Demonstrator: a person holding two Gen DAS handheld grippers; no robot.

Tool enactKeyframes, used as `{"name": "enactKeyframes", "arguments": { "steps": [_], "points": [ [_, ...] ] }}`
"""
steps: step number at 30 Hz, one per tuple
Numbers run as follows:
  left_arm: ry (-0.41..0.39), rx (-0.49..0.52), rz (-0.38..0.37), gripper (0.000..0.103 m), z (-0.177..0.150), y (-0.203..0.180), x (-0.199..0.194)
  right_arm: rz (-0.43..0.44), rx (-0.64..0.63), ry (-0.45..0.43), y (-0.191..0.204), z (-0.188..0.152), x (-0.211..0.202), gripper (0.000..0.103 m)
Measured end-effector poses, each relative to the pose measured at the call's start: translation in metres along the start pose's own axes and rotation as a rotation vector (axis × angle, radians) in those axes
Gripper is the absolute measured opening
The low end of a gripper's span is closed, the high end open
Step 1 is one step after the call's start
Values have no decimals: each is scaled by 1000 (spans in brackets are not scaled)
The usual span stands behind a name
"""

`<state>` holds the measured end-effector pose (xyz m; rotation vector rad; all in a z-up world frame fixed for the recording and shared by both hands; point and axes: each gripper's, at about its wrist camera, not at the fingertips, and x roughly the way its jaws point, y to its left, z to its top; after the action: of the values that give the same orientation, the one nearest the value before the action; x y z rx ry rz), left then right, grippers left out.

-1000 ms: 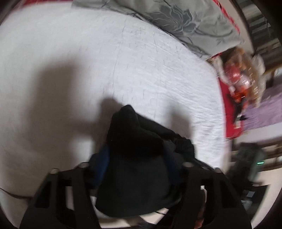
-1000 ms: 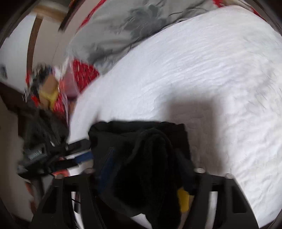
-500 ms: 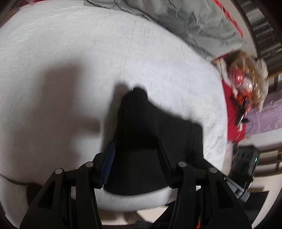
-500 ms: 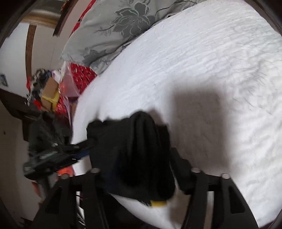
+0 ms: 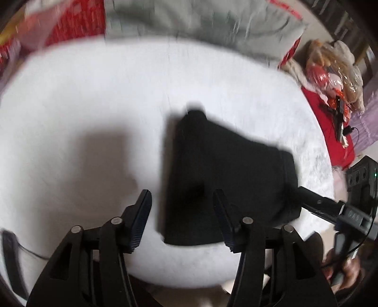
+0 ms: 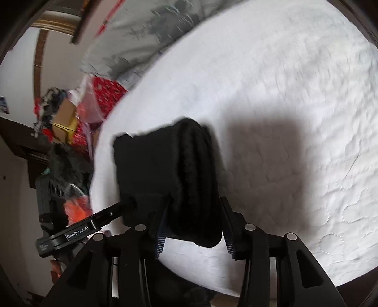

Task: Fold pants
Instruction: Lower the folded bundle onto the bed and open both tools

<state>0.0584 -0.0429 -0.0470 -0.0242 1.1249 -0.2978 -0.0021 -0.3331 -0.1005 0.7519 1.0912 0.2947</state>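
White quilted bed (image 5: 82, 106) w/ folded black pants (image 5: 224, 170) near its 6 o'clock edge; left gripper (image 5: 182, 212) open, empty, right gripper (image 6: 193, 219) spread around fold w/o clamping, so pulling back could snag, undo it.

Left gripper (image 5: 182, 212): jaws apart, gap between the fingers partly filled by the near edge of the folded black fabric pants (image 5: 226, 174). Left of the fingers, bare white quilted bed cover (image 5: 82, 106), open passage. Right of the fingers, the other gripper's black finger bar (image 5: 316, 205) touches the pants' edge. Ahead, a grey floral pillow (image 5: 200, 21).

Right gripper (image 6: 193, 219): pants bulk (image 6: 165, 170) fills the gap; open cover (image 6: 295, 106) to the right.
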Motion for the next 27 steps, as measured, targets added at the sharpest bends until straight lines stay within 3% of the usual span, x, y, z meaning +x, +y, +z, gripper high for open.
{"name": "enactKeyframes", "arguments": {
  "steps": [1,3,7,12,14,16,18,23,27],
  "points": [
    [-30,10,18,54,4,1,-4,0,13,-20,-1,5,-5,59],
    [-31,-10,15,59,10,8,-2,1,30,-36,-2,10,-7,64],
    [58,-68,-29,59,14,20,24,5,41,-20,3,16,8,65],
    [47,-51,-39,60,11,24,30,-32,-2,7,6,17,29,67],
    [67,-9,-48,66,9,23,34,-37,-26,11,3,18,33,67],
    [93,18,-70,67,11,20,43,-14,-31,17,2,20,38,72],
    [123,38,-86,76,12,18,54,22,-35,26,2,23,43,73],
    [183,15,-189,85,18,29,72,143,-36,91,-5,30,55,73],
    [191,28,-217,93,21,29,76,169,-42,109,-8,33,57,70]
  ]
}}
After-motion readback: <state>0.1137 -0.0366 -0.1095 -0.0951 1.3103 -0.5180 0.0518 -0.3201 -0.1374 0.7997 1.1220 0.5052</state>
